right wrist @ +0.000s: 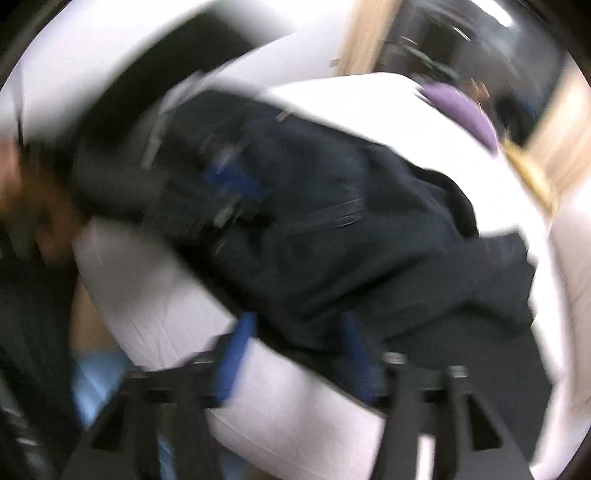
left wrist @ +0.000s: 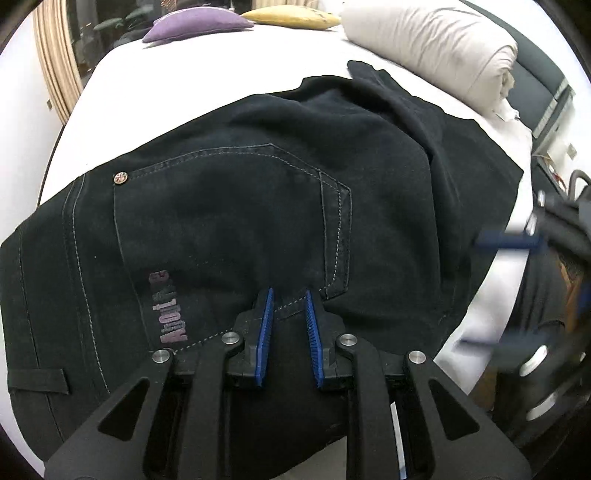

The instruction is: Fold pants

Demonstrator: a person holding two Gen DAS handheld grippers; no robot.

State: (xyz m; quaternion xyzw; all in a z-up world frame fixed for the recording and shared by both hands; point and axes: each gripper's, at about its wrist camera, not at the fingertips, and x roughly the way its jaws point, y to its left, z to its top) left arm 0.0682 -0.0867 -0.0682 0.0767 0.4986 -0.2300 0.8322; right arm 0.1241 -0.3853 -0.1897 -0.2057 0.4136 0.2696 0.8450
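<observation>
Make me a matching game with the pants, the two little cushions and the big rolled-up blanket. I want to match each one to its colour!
Things:
1. pants
2. left cushion
3. right cushion
4. rolled blanket

Colours:
A. yellow
B. cream white
C. black
D. purple

Right pairs: 1-C, 2-D, 3-A, 4-B. Left and right here are as seen in the left wrist view. All four lie on the white bed.
</observation>
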